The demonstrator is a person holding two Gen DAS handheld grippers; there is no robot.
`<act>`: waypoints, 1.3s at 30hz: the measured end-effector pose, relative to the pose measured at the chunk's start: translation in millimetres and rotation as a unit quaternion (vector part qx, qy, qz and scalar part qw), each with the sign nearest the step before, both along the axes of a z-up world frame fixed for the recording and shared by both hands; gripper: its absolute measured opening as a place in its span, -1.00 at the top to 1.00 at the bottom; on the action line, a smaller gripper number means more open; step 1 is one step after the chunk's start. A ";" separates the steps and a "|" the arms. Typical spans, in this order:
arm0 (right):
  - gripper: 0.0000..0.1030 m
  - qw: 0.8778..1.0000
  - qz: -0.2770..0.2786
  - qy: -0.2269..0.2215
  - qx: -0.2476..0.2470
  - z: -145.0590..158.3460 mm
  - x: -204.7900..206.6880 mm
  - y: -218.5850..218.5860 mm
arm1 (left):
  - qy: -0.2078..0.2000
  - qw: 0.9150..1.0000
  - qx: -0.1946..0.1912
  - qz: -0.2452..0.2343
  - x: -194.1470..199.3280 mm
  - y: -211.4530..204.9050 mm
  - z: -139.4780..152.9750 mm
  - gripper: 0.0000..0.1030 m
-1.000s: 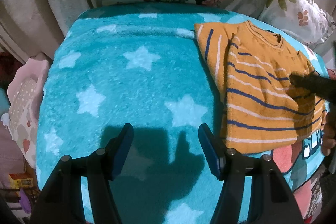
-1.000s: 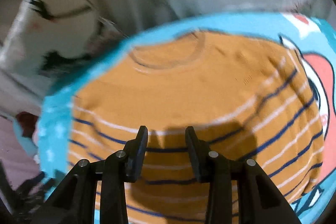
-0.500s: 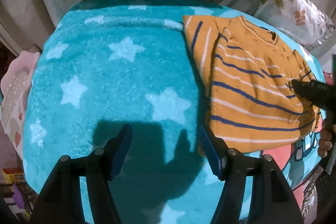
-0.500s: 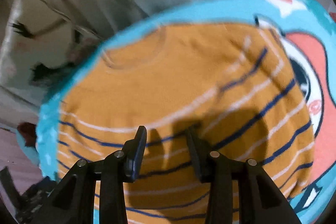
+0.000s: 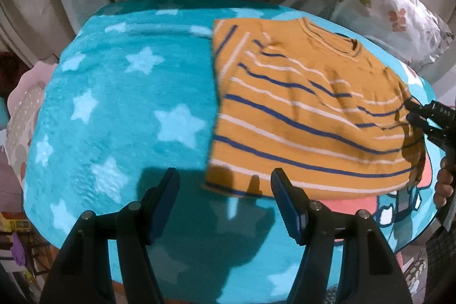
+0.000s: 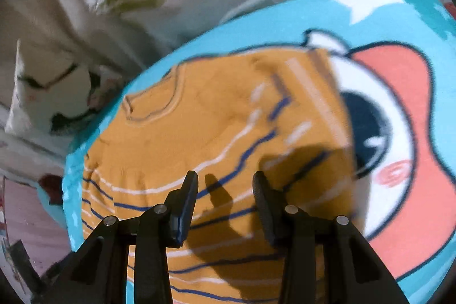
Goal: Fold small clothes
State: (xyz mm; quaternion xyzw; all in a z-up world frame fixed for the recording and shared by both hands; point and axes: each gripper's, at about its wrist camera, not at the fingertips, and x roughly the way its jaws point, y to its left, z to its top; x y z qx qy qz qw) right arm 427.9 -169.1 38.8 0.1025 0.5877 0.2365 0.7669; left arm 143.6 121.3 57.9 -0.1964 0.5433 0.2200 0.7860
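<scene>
Striped sweater [image 5: 307,116] lies flat ahead of my left gripper [image 5: 225,204] and under my right gripper [image 6: 225,204]; both released, empty; I judge folding barely begun.

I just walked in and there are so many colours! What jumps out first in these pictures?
First, the orange sweater with blue and white stripes, spread flat on the right part of the turquoise star blanket. Next, the big cartoon eye printed on the blanket, just right of the sweater. The left gripper hangs open over the sweater's near corner, and the right gripper hangs open above its stripes.
</scene>
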 end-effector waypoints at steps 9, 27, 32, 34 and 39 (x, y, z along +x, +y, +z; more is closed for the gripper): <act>0.11 1.000 0.009 -0.027 0.008 23.6 6.6 -45.2 | 0.001 1.000 -0.009 -0.001 24.3 -51.1 -0.4 -0.27; 0.83 0.985 0.093 -0.058 -0.131 -24.3 68.4 16.1 | 0.010 0.997 -0.001 0.081 -5.3 -75.4 3.2 -0.27; 0.66 0.990 0.082 -0.049 -0.100 -15.7 68.8 9.6 | 0.010 0.997 -0.006 0.081 -1.2 -78.1 -0.5 -0.27; 0.50 0.992 0.077 -0.051 -0.082 -6.7 64.5 -0.1 | 0.010 0.997 -0.010 0.079 2.4 -78.5 -2.5 -0.27; 0.39 0.995 0.062 -0.060 -0.051 15.6 49.2 -28.7 | 0.013 0.998 -0.012 0.062 16.5 -81.0 -10.4 -0.27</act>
